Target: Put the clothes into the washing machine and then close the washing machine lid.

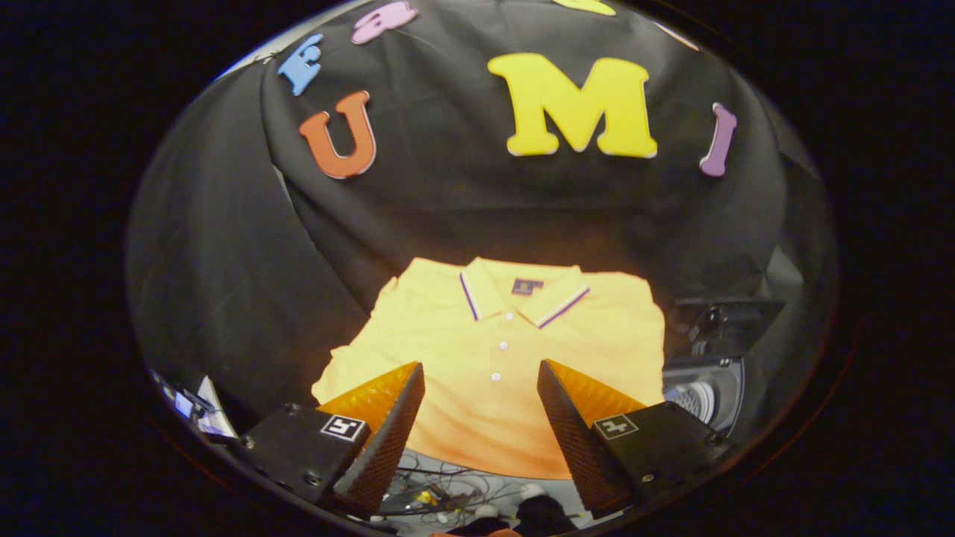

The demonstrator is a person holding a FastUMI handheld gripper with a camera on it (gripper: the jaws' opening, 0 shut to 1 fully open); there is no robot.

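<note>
A yellow polo shirt (501, 358) lies spread flat and face up, collar at the far end against the black cloth wall, hem nearest your gripper (481, 380). Its button placket runs straight away from you, so the shirt's long axis lines up with the line of the fingers, and the placket sits almost midway between them. The gripper's fingers stand wide apart and released, holding nothing; they hang over the shirt's lower half, one tip over each side of the chest, and it is not clear whether they touch the fabric or hover above it.

The washing machine (705, 391) stands just beside the shirt's right edge, level with its lower half, with a round ribbed opening facing the shirt and a dark raised part above it that looks like the open lid. Below the shirt's hem, on the near side, a tangle of cables (436, 496) runs under the fingers.

The shirt is not yet in the machine. Judging from this, the coming move is a straight drop onto the fabric dead ahead, then a carry to the right of the shirt.
</note>
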